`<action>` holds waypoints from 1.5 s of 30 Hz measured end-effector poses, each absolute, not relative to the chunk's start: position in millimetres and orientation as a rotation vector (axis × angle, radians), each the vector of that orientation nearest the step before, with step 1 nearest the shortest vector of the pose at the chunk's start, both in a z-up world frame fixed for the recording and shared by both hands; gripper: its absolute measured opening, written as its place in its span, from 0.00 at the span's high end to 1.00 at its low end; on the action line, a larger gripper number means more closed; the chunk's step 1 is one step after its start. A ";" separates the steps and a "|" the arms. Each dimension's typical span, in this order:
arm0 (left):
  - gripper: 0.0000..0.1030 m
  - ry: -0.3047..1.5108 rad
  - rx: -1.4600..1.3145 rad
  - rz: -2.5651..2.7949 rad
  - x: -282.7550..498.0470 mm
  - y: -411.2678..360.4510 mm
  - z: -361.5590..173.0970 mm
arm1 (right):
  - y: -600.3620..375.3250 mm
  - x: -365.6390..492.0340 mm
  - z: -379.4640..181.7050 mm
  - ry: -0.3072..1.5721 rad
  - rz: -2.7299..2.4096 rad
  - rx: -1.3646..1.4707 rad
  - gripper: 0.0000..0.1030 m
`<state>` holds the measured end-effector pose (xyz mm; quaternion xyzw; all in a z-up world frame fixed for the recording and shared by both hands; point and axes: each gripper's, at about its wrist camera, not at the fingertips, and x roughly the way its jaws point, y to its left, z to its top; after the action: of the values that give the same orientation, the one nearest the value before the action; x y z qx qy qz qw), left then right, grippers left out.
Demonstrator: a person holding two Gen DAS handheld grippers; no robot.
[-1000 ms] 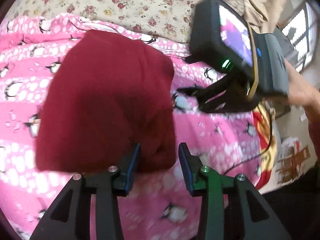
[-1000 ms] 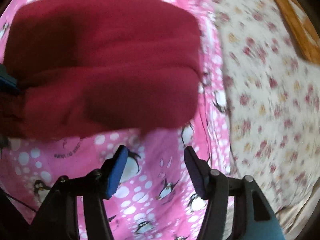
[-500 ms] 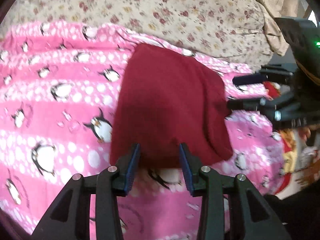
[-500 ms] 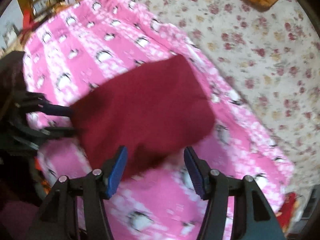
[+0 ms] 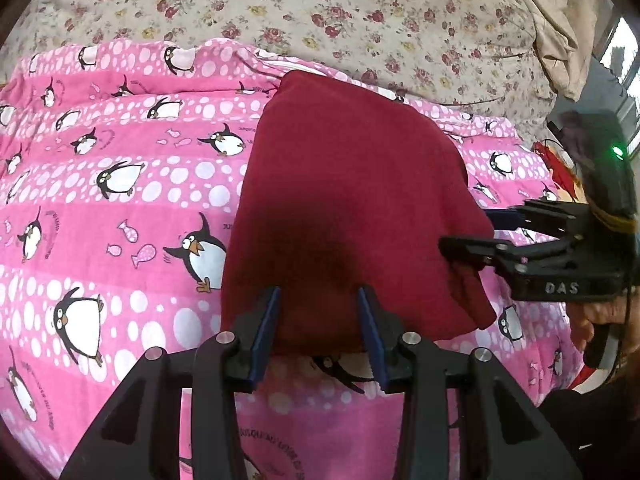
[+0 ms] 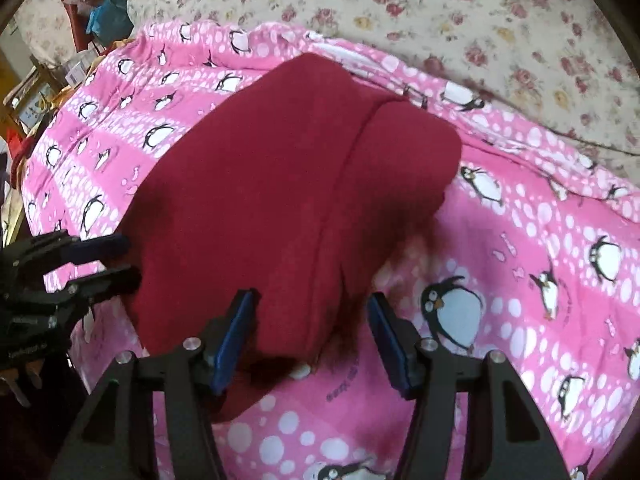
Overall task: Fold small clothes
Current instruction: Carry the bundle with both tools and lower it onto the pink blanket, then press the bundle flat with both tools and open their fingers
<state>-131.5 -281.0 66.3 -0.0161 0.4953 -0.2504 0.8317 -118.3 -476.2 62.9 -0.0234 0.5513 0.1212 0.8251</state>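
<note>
A folded dark red garment (image 5: 352,208) lies flat on the pink penguin blanket (image 5: 120,208). It also shows in the right wrist view (image 6: 280,200), with a fold line running down its right part. My left gripper (image 5: 318,312) is open, its jaws hovering at the garment's near edge. My right gripper (image 6: 310,320) is open over the garment's near end. In the left wrist view the right gripper (image 5: 480,236) reaches the garment's right edge. In the right wrist view the left gripper (image 6: 108,260) sits at the garment's left edge.
A floral sheet (image 5: 320,12) covers the bed behind the blanket (image 6: 540,240). A beige cloth (image 5: 556,28) lies at the far right. Cluttered shelves and bags (image 6: 80,32) stand beyond the blanket's left side. A hand (image 5: 600,320) holds the right gripper.
Both grippers have pulled back from the garment and stayed open. The garment has come down and now lies flat on the blanket.
</note>
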 end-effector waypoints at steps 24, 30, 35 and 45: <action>0.80 1.009 0.051 -0.445 -122.8 -273.0 64.2 | -473.5 -169.0 47.9 1.022 0.017 0.218 0.29; 0.80 0.992 0.041 -0.453 -117.0 -269.2 72.7 | -465.5 -168.0 67.8 0.983 0.016 0.160 0.29; 0.78 1.033 -0.066 -0.543 -92.9 -260.5 80.0 | -484.1 -161.6 70.9 0.956 -0.009 0.302 0.19; 0.52 1.171 -0.258 -0.695 -33.5 -267.9 39.0 | -516.9 -120.8 17.9 0.894 0.097 0.605 0.12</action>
<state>-33.5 -267.9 39.0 -0.1188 0.5397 -0.3204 0.7694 -120.8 -516.9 17.9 0.2881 0.4253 0.0461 0.8567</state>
